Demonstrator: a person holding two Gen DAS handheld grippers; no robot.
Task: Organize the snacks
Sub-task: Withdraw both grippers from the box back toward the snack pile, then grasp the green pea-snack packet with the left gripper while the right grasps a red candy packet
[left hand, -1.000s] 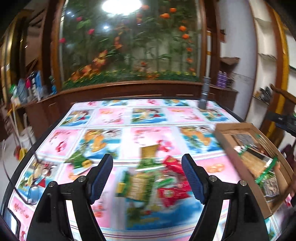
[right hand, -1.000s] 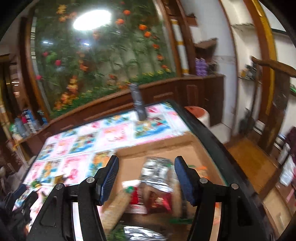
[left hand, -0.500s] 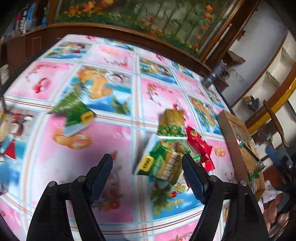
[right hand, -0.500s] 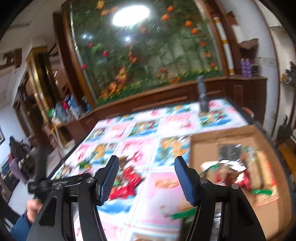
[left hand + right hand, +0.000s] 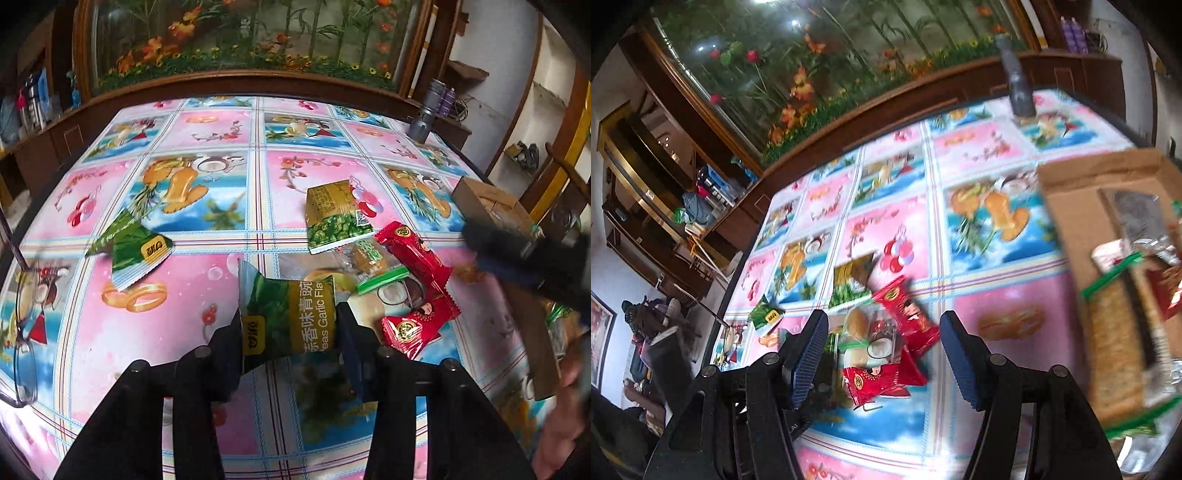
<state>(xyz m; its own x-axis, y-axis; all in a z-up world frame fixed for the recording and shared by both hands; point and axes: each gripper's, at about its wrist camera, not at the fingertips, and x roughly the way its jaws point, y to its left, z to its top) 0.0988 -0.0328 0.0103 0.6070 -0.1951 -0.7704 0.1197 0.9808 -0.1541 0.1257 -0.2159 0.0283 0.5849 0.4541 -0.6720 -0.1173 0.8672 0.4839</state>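
My left gripper (image 5: 288, 321) points down at the table, its jaws closing, and the pads pinch a green garlic-pea packet (image 5: 295, 306) that crumples between them. Beside it lie two red packets (image 5: 413, 258), a clear-wrapped pastry (image 5: 369, 254), a gold-green pea packet (image 5: 336, 218) and, further left, another green packet (image 5: 136, 247). My right gripper (image 5: 882, 332) hangs open above the red packets (image 5: 905, 314) and the pastry (image 5: 860, 325), with nothing between its fingers. A cardboard box (image 5: 1071, 221) at the right holds several snacks.
A flowered tablecloth (image 5: 207, 258) covers the table. A grey flashlight (image 5: 424, 114) stands at the far right corner. Spectacles (image 5: 22, 325) lie at the left edge. A person's hand (image 5: 565, 424) shows at the lower right. Wooden cabinets and a glass flower display stand behind.
My left gripper dropped toward the table and its jaws narrowed onto the green pea packet. My right gripper swung left from over the box to above the snack pile, still open.
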